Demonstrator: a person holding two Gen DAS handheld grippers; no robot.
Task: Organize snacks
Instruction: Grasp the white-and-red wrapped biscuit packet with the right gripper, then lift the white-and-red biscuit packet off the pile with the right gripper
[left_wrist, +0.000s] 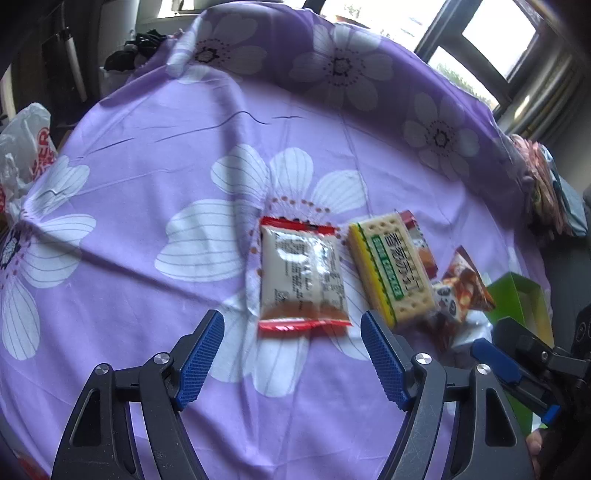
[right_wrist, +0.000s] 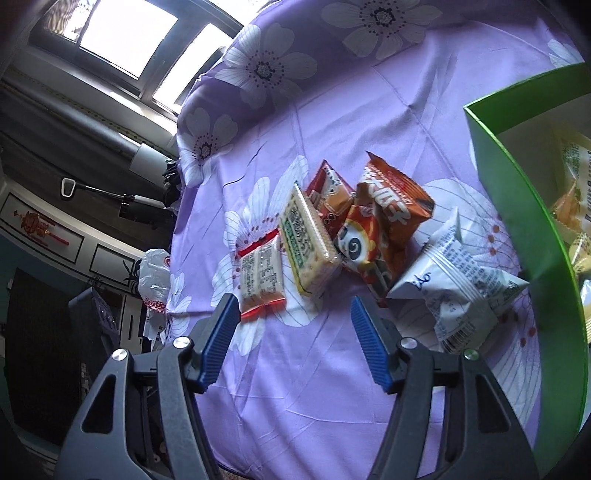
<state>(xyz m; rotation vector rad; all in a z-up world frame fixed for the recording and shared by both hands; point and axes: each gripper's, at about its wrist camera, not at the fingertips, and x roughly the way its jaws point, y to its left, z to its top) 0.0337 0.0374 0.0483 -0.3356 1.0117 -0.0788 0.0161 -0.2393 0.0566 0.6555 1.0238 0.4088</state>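
Five crinkly snack packets (right_wrist: 384, 225), floral cloth (right_wrist: 295, 387)

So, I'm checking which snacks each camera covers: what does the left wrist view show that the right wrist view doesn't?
Only the left wrist view shows the right gripper from outside, at the right edge.

Only the right wrist view shows the inside of the green box, with packets in it, and the whole white packet.

Both show the red-edged clear packet, the cracker pack, the panda packet and the purple flowered cloth.
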